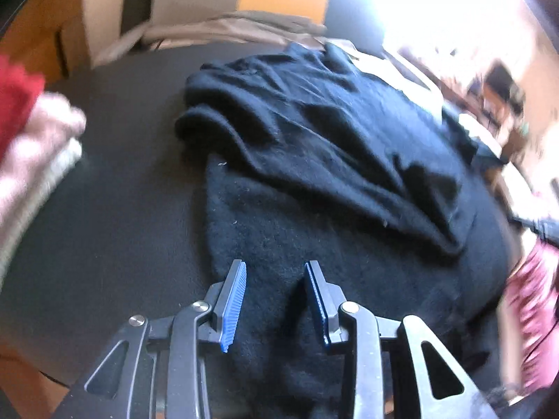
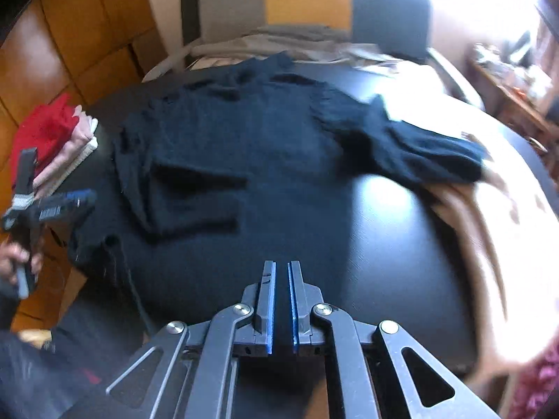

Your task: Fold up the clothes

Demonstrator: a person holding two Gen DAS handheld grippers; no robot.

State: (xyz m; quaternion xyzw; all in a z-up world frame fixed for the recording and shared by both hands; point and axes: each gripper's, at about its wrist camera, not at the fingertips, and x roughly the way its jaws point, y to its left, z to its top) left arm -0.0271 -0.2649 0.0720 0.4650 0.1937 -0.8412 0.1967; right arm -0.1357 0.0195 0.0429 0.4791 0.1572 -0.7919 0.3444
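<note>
Nearest my left-wrist lens, the left gripper (image 1: 276,302) hangs with its blue pads spread apart and nothing between them, poised over the near hem end of the black sweater (image 1: 332,188). In the right-wrist view, the right gripper (image 2: 281,305) has its fingers drawn nearly together with only a thin slot between them; I see no cloth in that slot, so I read it as closed on nothing, over the bare tabletop just short of the sweater.

The sweater lies spread on the dark round table (image 2: 401,244). From the right-wrist view its long axis runs from the hem, near me, to the collar at the far side, by the chair. One sleeve (image 2: 195,199) is already folded in across the body; the other sleeve (image 2: 415,150) still sticks out sideways from the body, toward the tan cloth (image 2: 489,230) at the table's edge.

So I judge the folding is midway: one sleeve in, one to go. My next move should be to open the right fingers, take that outstretched sleeve near its cuff and bring it over the body, with the left gripper holding the hem steady.

Beyond the sweater's other side sits a stack of folded clothes (image 2: 63,139), red on top.
</note>
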